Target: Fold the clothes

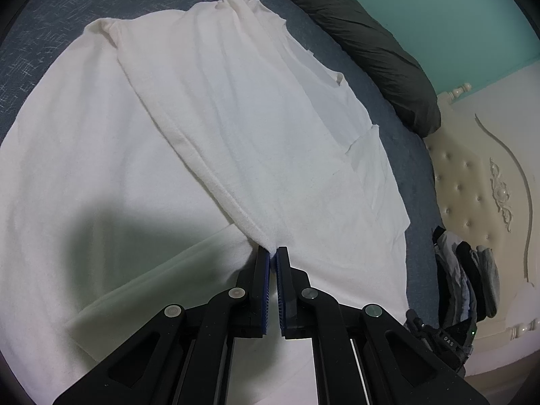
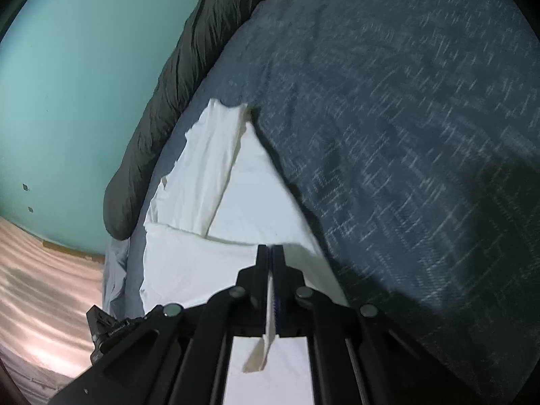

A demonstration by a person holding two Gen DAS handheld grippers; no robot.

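Note:
A white garment [image 1: 202,128] lies spread over the blue bedspread [image 1: 40,27] and fills most of the left wrist view. One side is folded over the middle, with a thick hemmed edge running down to my left gripper [image 1: 273,249], which is shut on that edge. In the right wrist view the same white garment [image 2: 209,182] reaches up to a narrow end, one flap lying over it. My right gripper [image 2: 270,248] is shut on the garment, and a strip of white cloth hangs out behind its pads.
A dark grey rolled duvet [image 1: 364,40] lies along the bed's far edge by the teal wall [image 2: 74,84]. A cream tufted headboard [image 1: 472,182] stands at the right, with a pile of dark clothes [image 1: 465,283] beside it. The blue bedspread [image 2: 405,135] stretches to the right.

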